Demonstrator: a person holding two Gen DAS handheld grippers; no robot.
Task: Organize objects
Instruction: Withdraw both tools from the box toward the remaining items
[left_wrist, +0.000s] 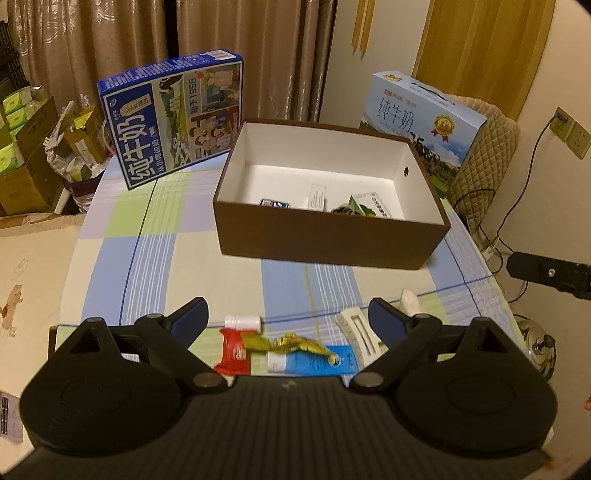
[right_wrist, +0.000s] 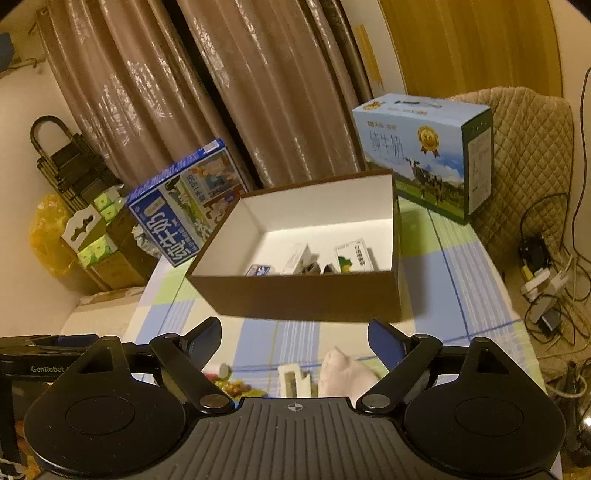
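Note:
A brown box with a white inside (left_wrist: 325, 240) (right_wrist: 295, 295) stands open on the checked tablecloth and holds a few small packets. My left gripper (left_wrist: 288, 314) is open and empty above loose items at the near edge: a white bottle (left_wrist: 242, 322), a red packet (left_wrist: 232, 352), a gold wrapper (left_wrist: 295, 343), a blue tube (left_wrist: 314, 362), a white clip (left_wrist: 358, 332) and a white sock (left_wrist: 410, 301). My right gripper (right_wrist: 295, 338) is open and empty above the sock (right_wrist: 343, 373) and the clip (right_wrist: 291, 380).
A dark blue milk carton (left_wrist: 173, 118) (right_wrist: 184, 206) leans behind the box on the left. A light blue milk carton (left_wrist: 424, 122) (right_wrist: 424, 155) stands at the back right. Curtains hang behind. A quilted chair (right_wrist: 528, 166) and cables stand to the right.

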